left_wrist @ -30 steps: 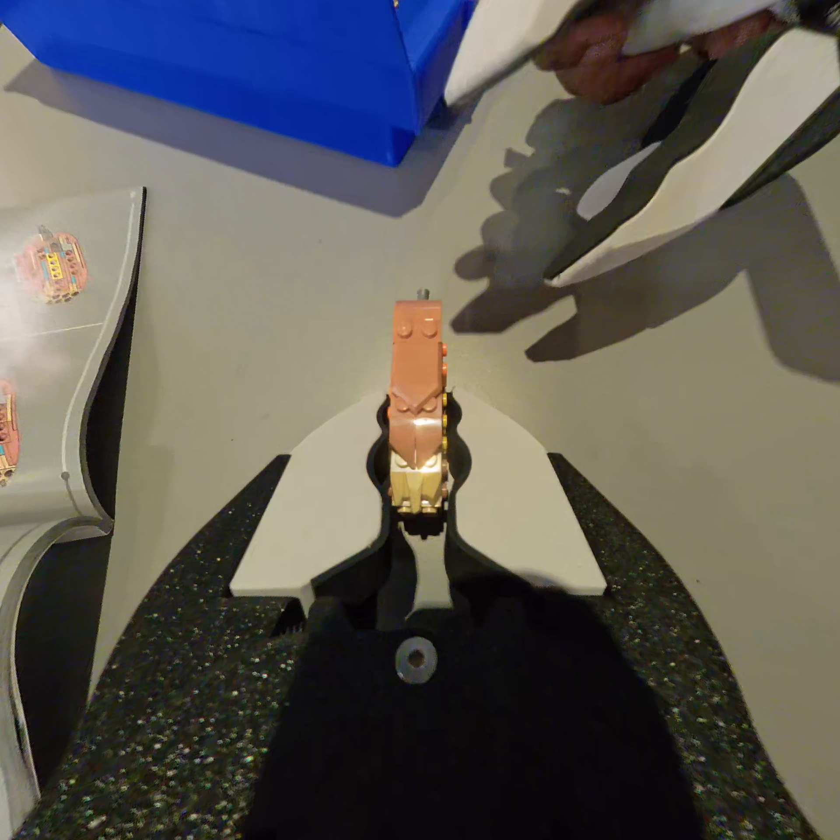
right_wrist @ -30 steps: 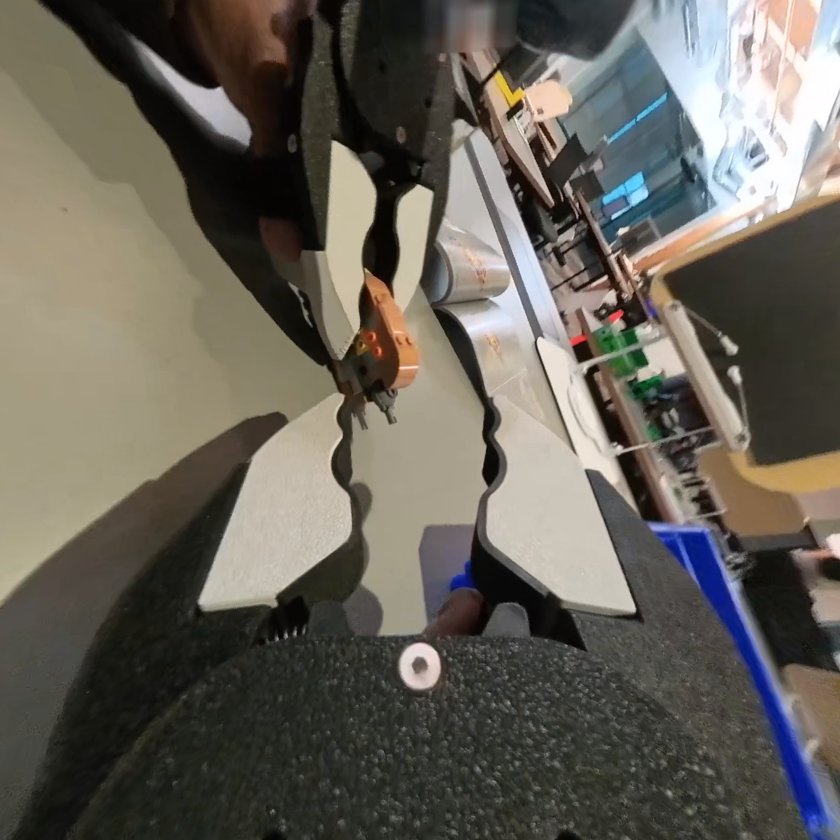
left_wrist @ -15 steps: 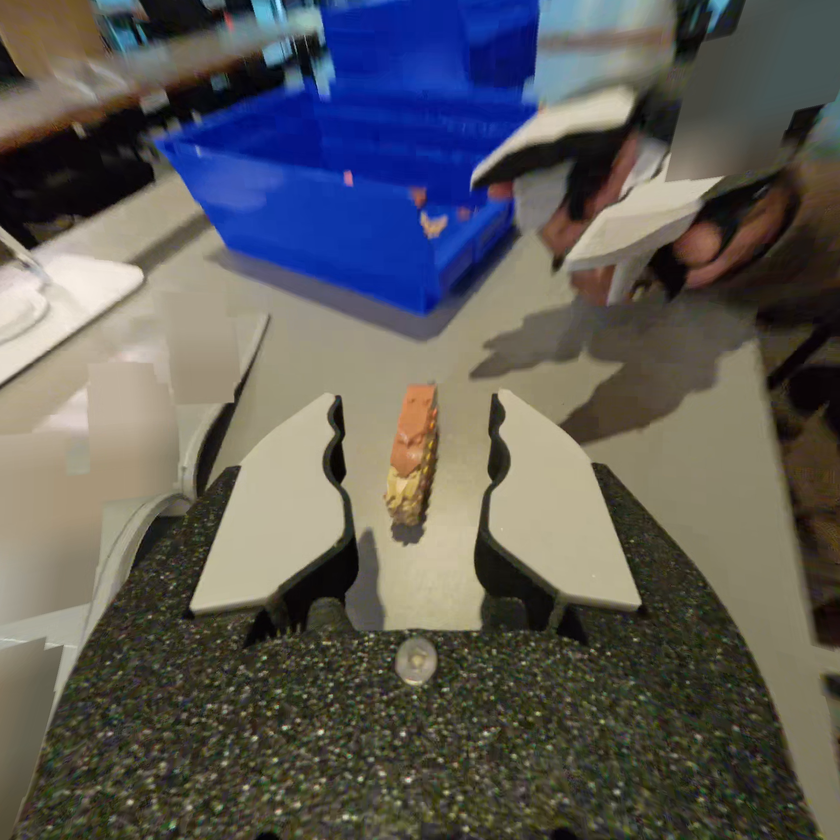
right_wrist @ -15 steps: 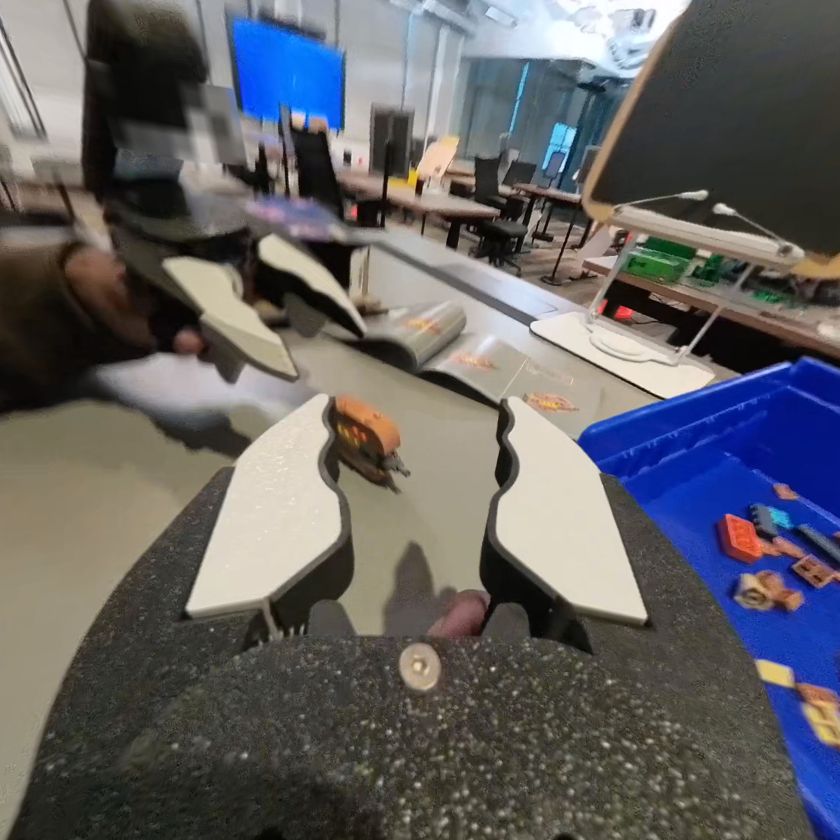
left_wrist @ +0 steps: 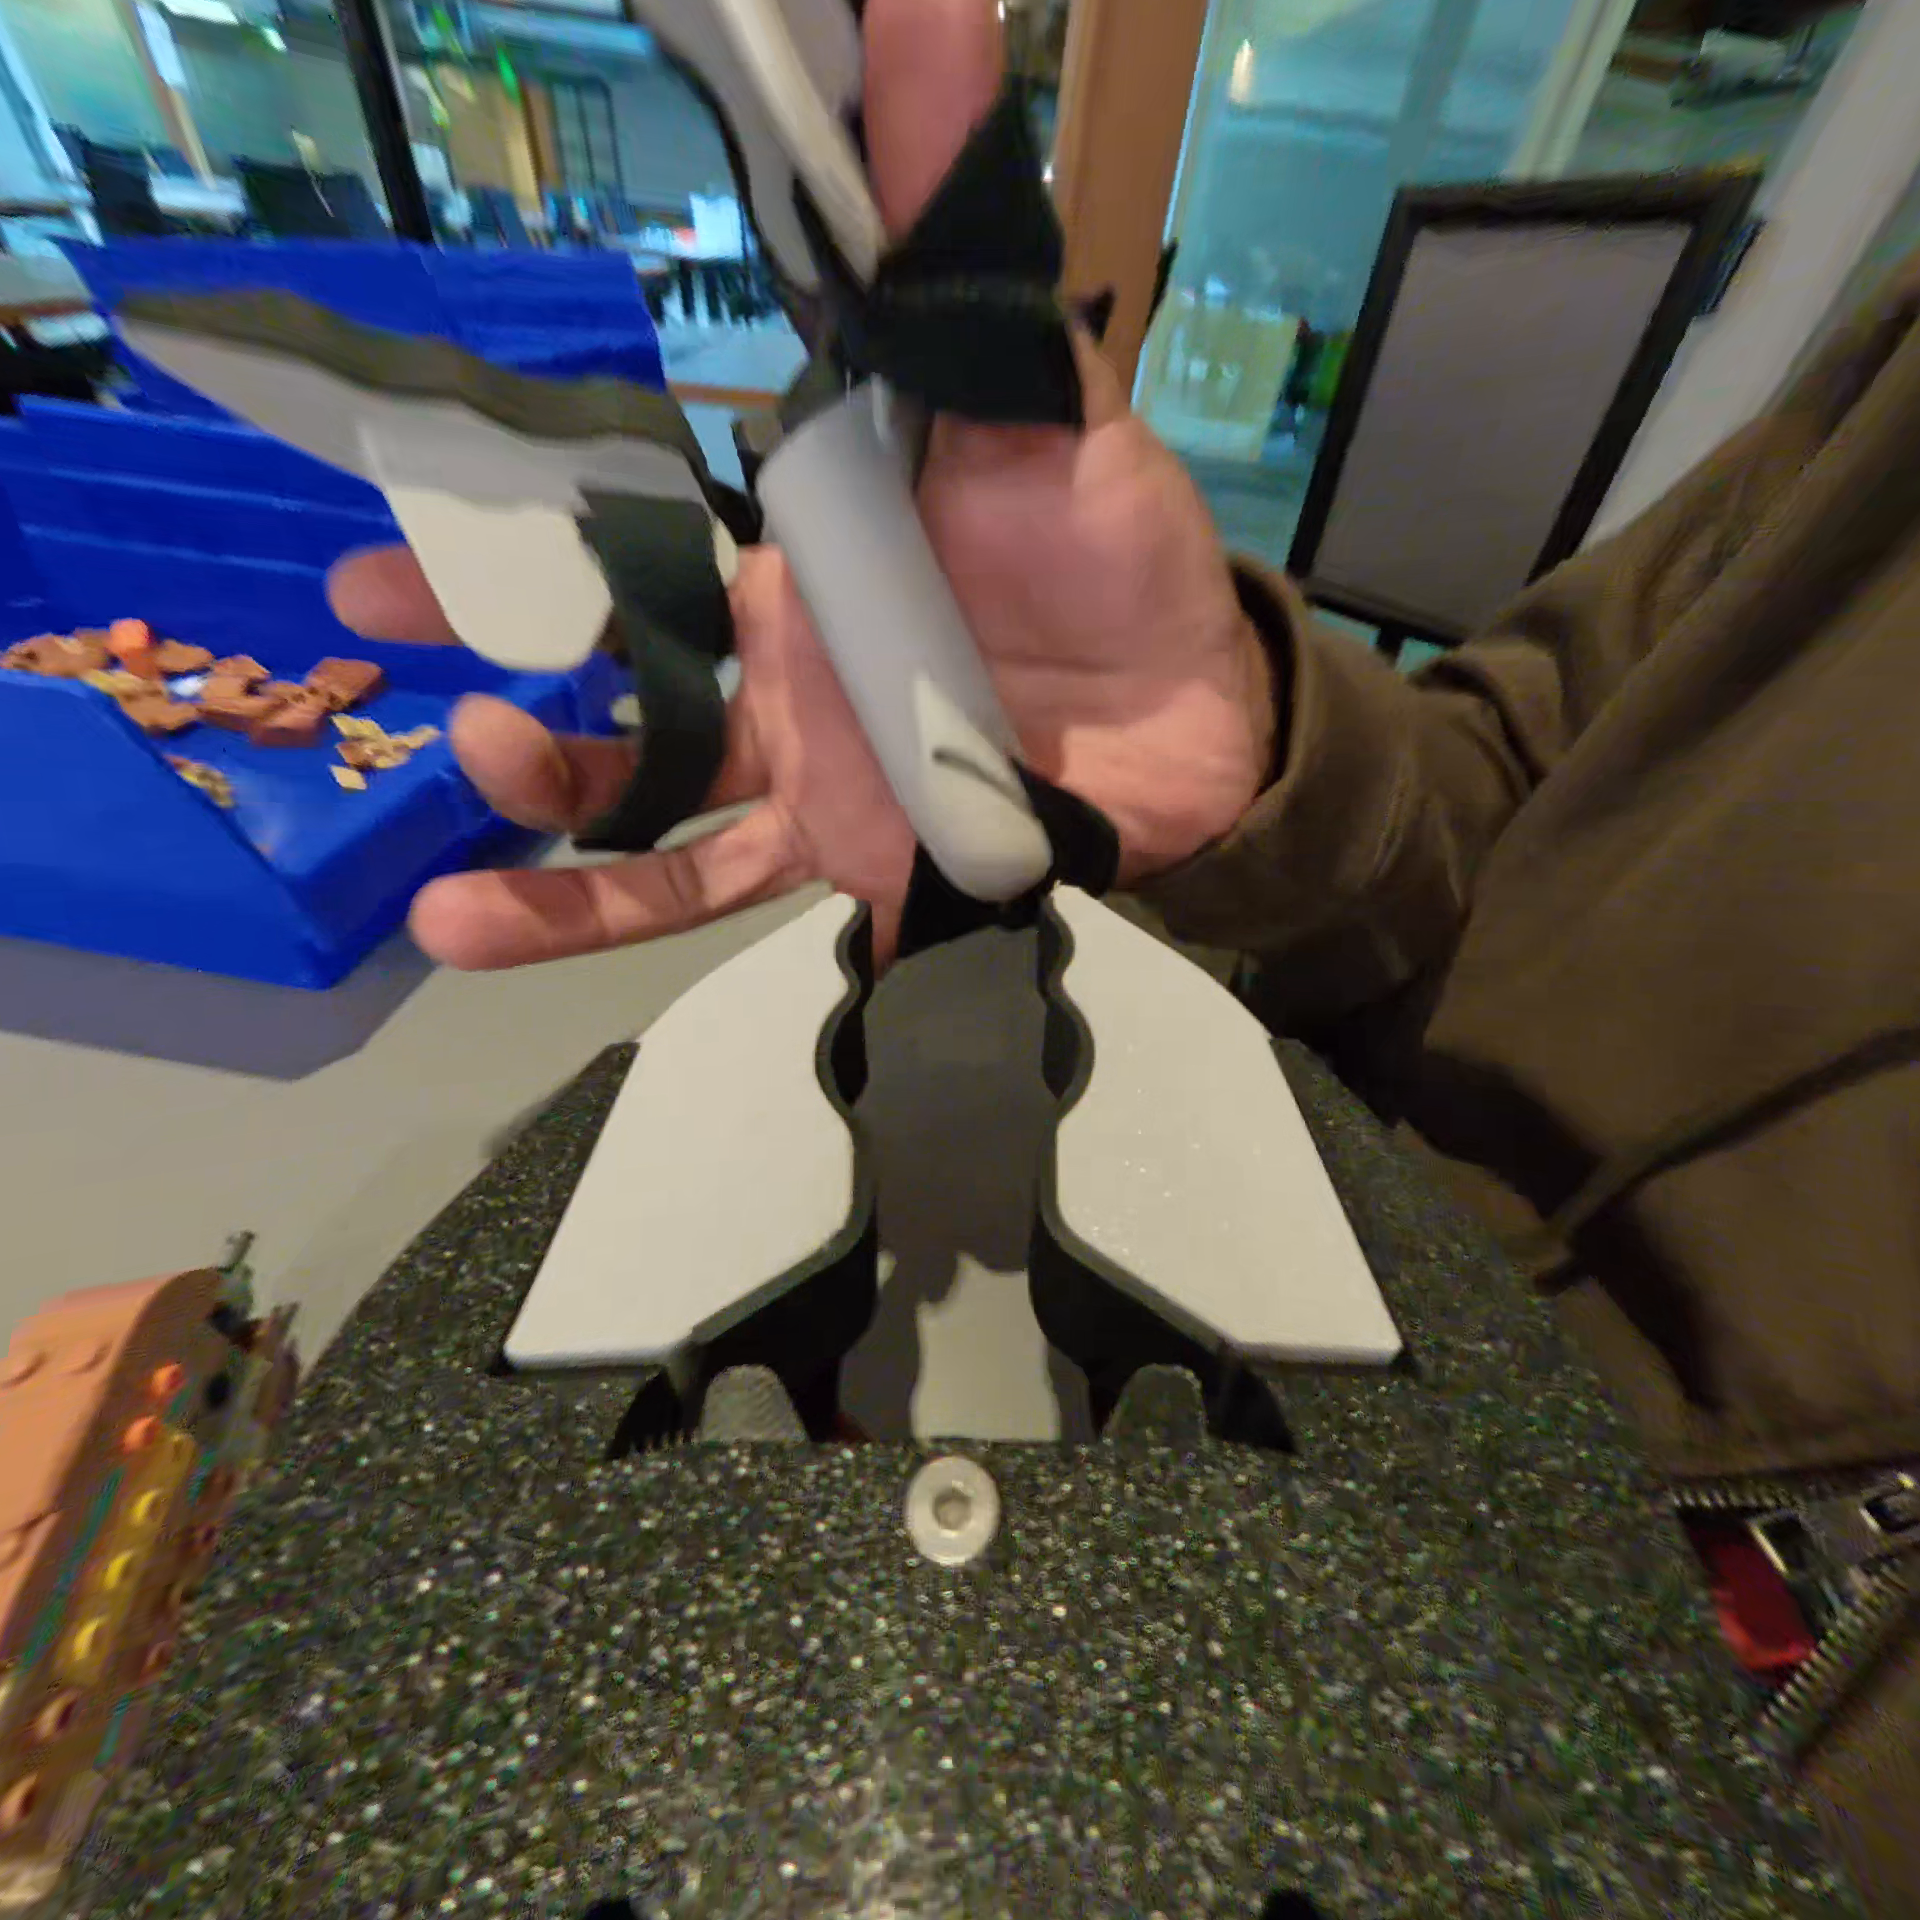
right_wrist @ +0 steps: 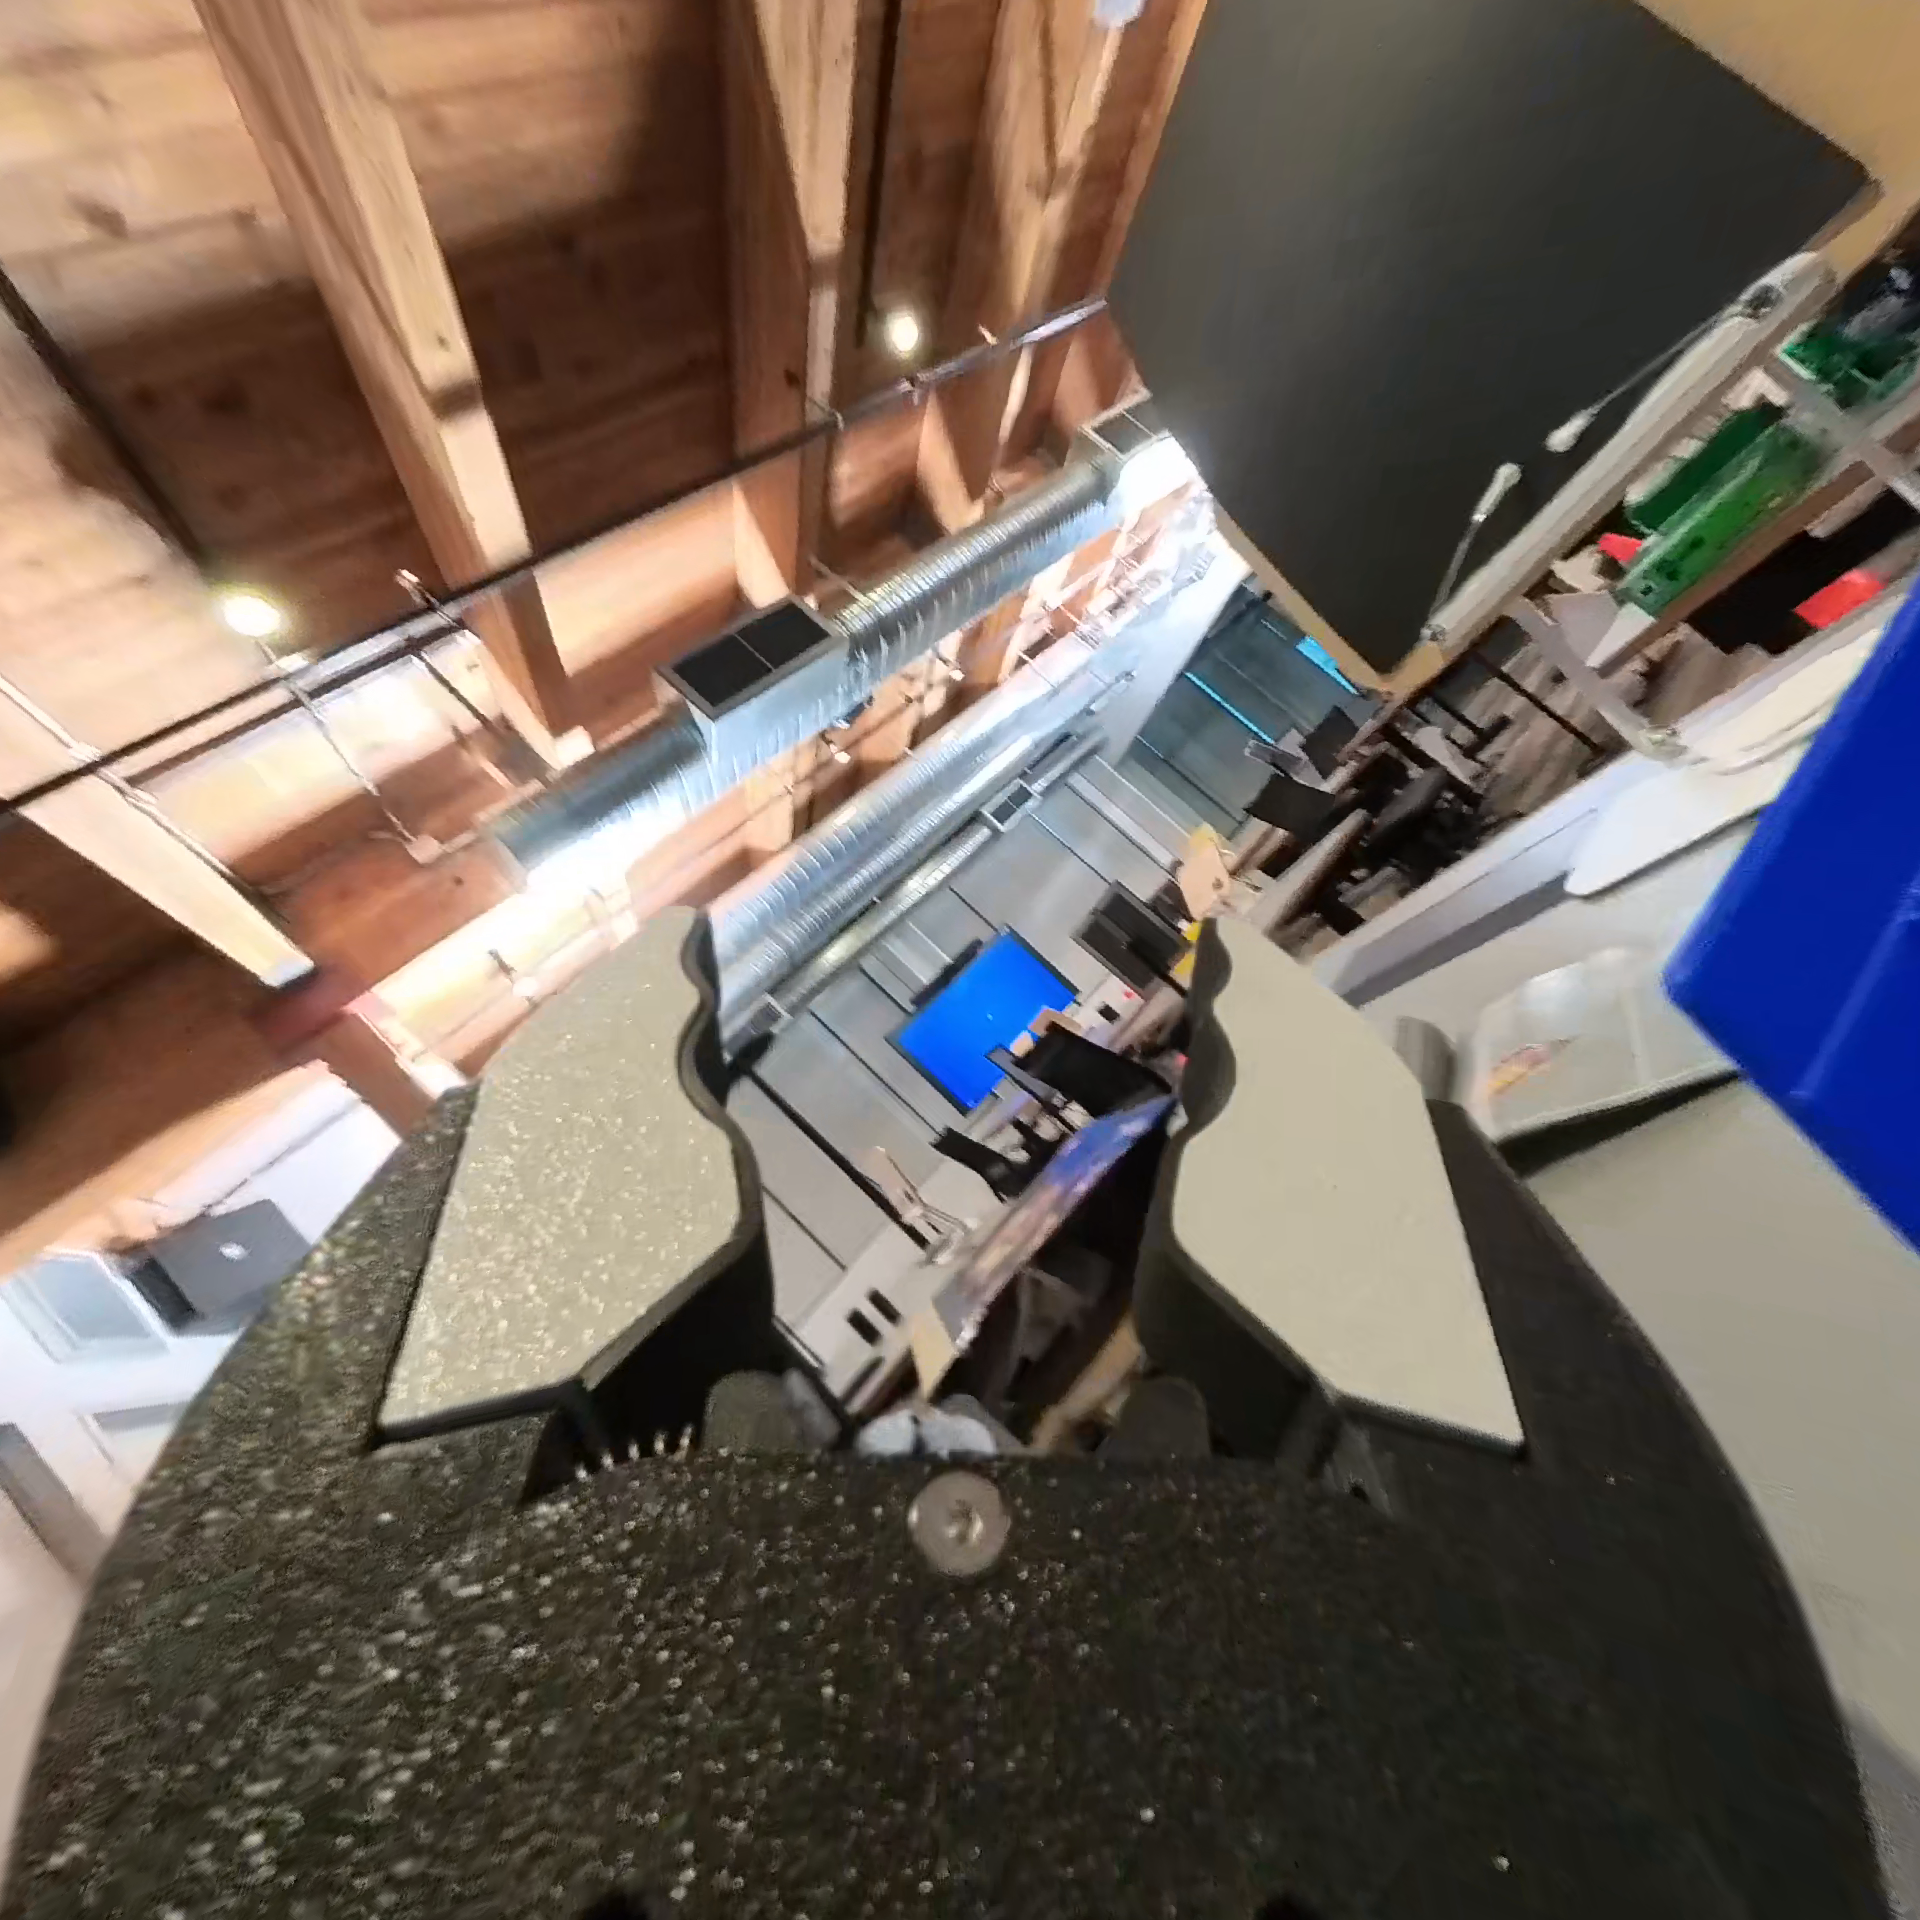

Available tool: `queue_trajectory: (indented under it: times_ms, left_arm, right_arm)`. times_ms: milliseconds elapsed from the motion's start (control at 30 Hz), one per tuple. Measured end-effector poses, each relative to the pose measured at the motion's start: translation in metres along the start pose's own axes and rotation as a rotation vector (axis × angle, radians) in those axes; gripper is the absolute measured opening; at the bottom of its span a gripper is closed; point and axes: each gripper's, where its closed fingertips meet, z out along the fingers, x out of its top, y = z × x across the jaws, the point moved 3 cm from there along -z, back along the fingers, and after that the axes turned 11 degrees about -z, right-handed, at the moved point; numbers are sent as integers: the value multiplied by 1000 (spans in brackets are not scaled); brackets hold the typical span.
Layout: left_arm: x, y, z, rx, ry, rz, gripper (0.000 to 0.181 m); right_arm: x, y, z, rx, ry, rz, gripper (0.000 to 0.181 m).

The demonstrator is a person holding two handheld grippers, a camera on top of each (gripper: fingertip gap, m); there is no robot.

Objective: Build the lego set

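- The left gripper (left_wrist: 951, 925) stands with its jaws parted and nothing between them, pointed at a person's hand (left_wrist: 935, 644) strapped to the other tool.
- The right gripper (right_wrist: 951, 945) tilts toward wooden ceiling beams (right_wrist: 416, 343), its jaws wide apart and empty.
- The brown lego model (left_wrist: 99, 1475) sits at the lower left beside the left gripper; loose bricks (left_wrist: 239, 686) lie in the blue bin (left_wrist: 156, 852).

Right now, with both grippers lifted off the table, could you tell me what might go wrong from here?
1. The brown lego model sits just beside the left gripper body; a careless sweep may knock it.
2. The right gripper points at the ceiling, so its camera sees no bricks.
3. The person's hand is close ahead of the open left fingers.
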Motion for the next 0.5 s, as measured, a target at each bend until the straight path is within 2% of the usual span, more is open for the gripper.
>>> queue_trajectory:
  times_ms: [67,167,233,433,500]
  left_arm:
    - [-8,6,5,-35,-41,13,31]
    - [-7,14,4,-91,-7,41,33]
    - [-3,22,1,-155,32,42,26]
    - [-2,22,1,-131,57,109,22]
    - [3,21,-2,-122,91,120,28]
  right_arm:
    - [5,-10,-3,44,55,32,88]
    - [8,-22,-6,97,88,38,91]
    - [8,-27,-7,130,95,58,91]
    - [5,-34,-9,170,83,62,93]
    - [2,-36,-9,180,76,82,94]
